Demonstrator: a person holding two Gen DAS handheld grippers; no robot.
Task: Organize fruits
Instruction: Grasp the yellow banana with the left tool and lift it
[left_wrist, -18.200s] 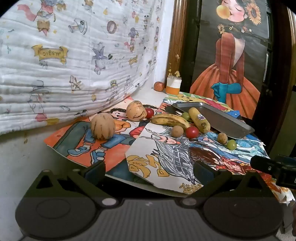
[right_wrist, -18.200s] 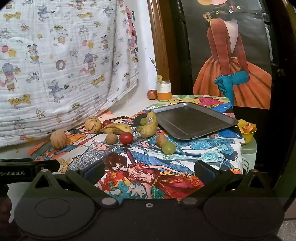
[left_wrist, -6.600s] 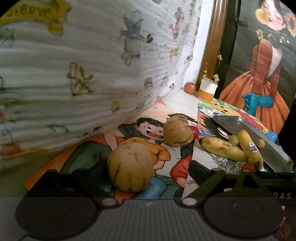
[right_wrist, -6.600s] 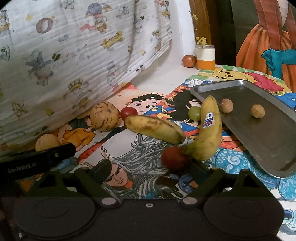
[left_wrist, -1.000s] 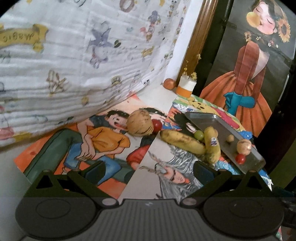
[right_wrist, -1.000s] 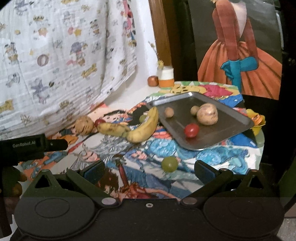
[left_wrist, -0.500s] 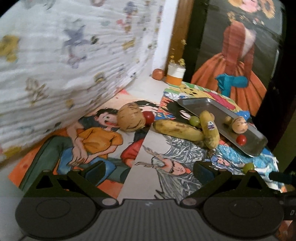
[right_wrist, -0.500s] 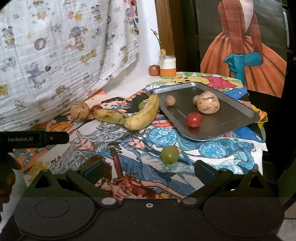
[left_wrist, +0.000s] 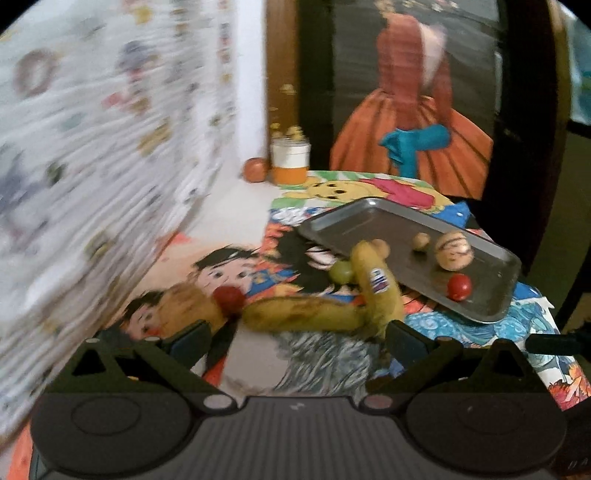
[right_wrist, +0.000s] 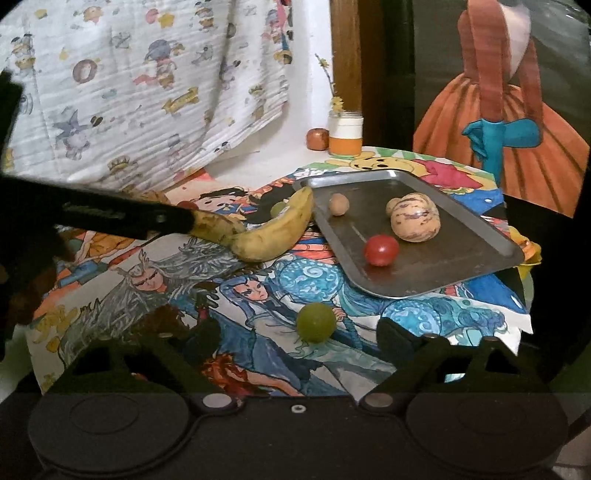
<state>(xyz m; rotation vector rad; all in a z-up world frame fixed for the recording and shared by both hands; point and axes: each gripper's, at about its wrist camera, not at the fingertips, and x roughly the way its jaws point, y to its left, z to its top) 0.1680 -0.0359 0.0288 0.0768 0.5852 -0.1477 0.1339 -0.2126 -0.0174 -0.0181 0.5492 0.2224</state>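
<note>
Right wrist view: your right gripper (right_wrist: 295, 336) gapes wide over a cartoon tablecloth (right_wrist: 155, 280), green grape (right_wrist: 316, 322) lower centre, tray (right_wrist: 436, 266) at right; your left gripper (left_wrist: 295, 338) is likewise spread wide.

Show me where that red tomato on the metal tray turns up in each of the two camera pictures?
Left wrist view: the red tomato lies at right of centre, near the tray's near edge.
Right wrist view: the same tomato lies just right of centre, mid-tray.
Shared landmark: the speckled melon sits just behind it in both.
</note>
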